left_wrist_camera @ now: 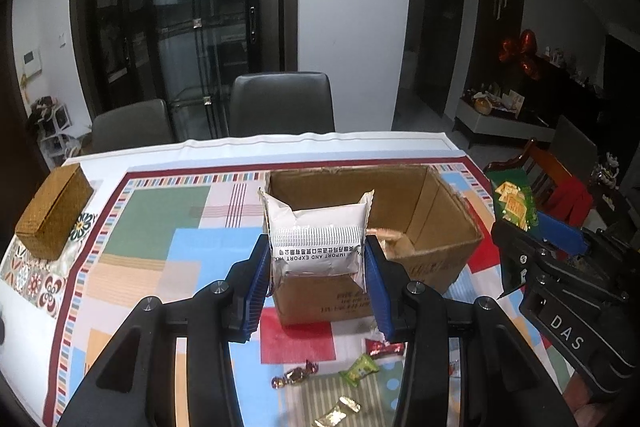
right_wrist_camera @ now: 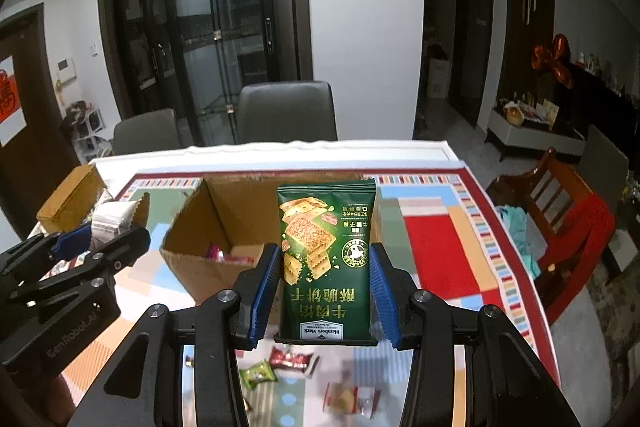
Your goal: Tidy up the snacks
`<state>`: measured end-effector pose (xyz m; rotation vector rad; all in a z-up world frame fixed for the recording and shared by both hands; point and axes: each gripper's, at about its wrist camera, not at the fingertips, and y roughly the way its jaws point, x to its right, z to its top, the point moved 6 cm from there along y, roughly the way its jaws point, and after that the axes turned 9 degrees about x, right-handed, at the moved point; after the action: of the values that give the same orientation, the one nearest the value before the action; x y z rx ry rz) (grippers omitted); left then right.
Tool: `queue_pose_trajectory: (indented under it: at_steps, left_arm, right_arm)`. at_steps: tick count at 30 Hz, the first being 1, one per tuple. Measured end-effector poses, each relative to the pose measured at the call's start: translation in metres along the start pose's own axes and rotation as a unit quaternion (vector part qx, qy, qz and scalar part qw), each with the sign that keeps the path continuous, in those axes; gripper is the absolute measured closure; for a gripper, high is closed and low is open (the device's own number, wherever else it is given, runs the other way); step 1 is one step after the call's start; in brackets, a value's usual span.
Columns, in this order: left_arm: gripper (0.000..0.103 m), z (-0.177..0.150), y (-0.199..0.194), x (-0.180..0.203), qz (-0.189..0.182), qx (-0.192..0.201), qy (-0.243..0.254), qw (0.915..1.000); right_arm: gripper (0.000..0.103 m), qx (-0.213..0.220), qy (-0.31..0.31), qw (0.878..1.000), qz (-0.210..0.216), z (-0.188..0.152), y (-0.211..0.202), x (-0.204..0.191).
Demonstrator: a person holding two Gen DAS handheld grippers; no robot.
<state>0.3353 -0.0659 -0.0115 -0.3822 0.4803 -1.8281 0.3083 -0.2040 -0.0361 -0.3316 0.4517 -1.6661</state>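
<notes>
Cardboard box (left_wrist_camera: 436, 211) ahead; left gripper (left_wrist_camera: 318, 279) grasping silver packet (left_wrist_camera: 318, 239), right gripper (right_wrist_camera: 324, 287) grasping green packet (right_wrist_camera: 328, 247); candies (left_wrist_camera: 358, 367) beneath.

My left gripper (left_wrist_camera: 318, 269) clamped a white snack packet (left_wrist_camera: 318, 233) above the near wall of the open cardboard box (left_wrist_camera: 436, 215). My right gripper (left_wrist_camera: 538, 227) carried a green cracker bag (left_wrist_camera: 514, 205). Loose candies (left_wrist_camera: 296, 375) lay on the patchwork tablecloth (left_wrist_camera: 160, 227).

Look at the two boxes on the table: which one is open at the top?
The large plain cardboard box in the middle of the table is open, its inside showing. The small woven golden-brown box at the left edge is closed.
</notes>
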Motion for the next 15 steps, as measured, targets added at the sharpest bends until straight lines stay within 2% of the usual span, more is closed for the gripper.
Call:
queue_pose_trajectory:
  at_steps: [15]
  left_arm:
    - [0.059, 0.026, 0.025, -0.002, -0.010, 0.020, 0.009, 0.9997]
  right_arm:
    - [0.058, 0.044, -0.014, 0.999, -0.005, 0.034, 0.019, 0.000]
